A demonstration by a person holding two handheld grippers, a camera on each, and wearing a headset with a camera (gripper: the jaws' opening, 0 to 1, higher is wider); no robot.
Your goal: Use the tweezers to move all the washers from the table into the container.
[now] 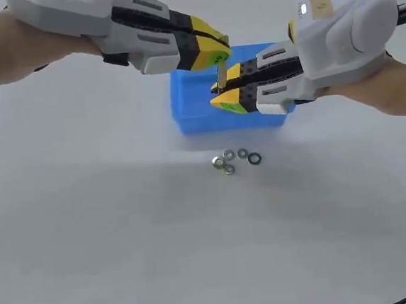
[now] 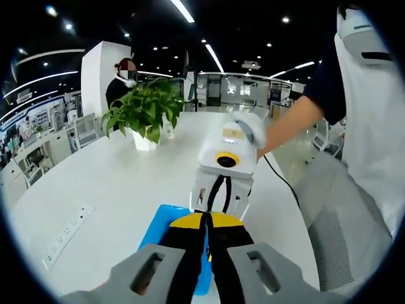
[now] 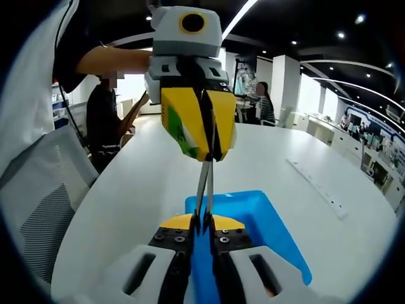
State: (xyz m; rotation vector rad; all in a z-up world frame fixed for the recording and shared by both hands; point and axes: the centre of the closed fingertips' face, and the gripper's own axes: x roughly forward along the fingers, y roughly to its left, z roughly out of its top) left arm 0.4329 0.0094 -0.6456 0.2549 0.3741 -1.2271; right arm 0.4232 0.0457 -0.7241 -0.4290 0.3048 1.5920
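head view is showing left gripper (image 1: 220, 45) and right gripper (image 1: 219, 95) both clamping tight on stiff tweezers (image 1: 221, 71); washers (image 1: 233, 159) are looking light, slippery: pinch across a rim.

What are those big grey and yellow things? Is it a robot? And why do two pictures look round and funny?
No robot: a person holds two tools called grippers. Each has two yellow-tipped jaws that pinch. The wide picture comes from a camera on the person's head, looking down. The round pictures come from small cameras riding on the grippers, so each sees its own jaws at the bottom and the other gripper opposite. On the white table lie a few small washers, in front of a blue container. The left gripper and the right gripper both pinch one pair of tweezers, held between them above the container.
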